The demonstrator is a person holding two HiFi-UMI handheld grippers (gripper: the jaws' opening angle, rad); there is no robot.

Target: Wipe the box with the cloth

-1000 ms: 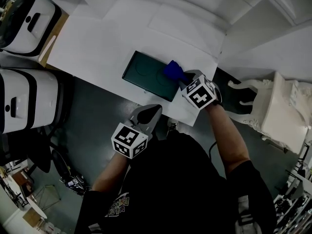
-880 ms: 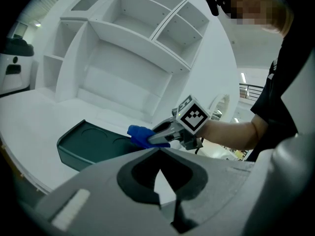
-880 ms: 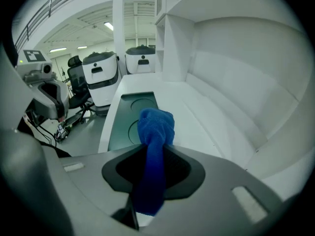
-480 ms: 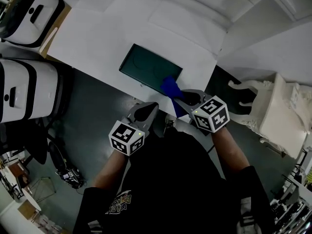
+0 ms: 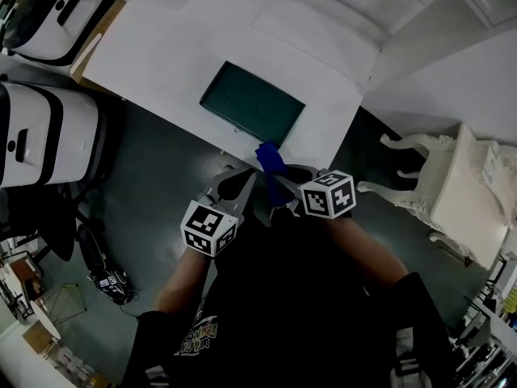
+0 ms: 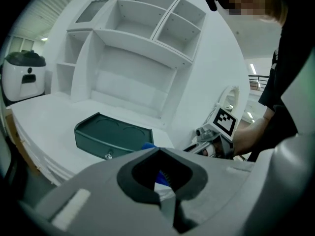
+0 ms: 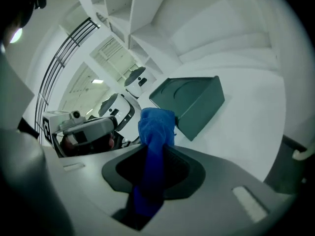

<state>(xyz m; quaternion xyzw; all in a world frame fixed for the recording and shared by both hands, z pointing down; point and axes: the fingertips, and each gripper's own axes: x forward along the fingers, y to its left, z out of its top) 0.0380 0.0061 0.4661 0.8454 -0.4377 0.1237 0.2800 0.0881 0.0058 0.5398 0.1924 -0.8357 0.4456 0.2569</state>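
Observation:
The dark green box (image 5: 253, 103) lies flat on the white table (image 5: 161, 63), near its front edge. My right gripper (image 5: 279, 172) is shut on the blue cloth (image 5: 271, 158), which hangs just off the table's front edge, clear of the box. In the right gripper view the cloth (image 7: 156, 127) sticks up from the closed jaws (image 7: 156, 149), with the box (image 7: 189, 102) beyond. My left gripper (image 5: 238, 184) hovers beside it below the table edge, shut and holding nothing. In the left gripper view the box (image 6: 110, 136) sits ahead of my left gripper (image 6: 158, 150).
Two white machines (image 5: 48, 14) (image 5: 40, 144) stand at the left of the table. A white ornate chair (image 5: 460, 184) is at the right. White shelves (image 6: 142, 38) rise behind the table. Dark floor lies under both grippers.
My right gripper has drawn the cloth off the box's near right corner, back over the table's front edge and leftward, close to the left gripper. The left gripper has barely moved.

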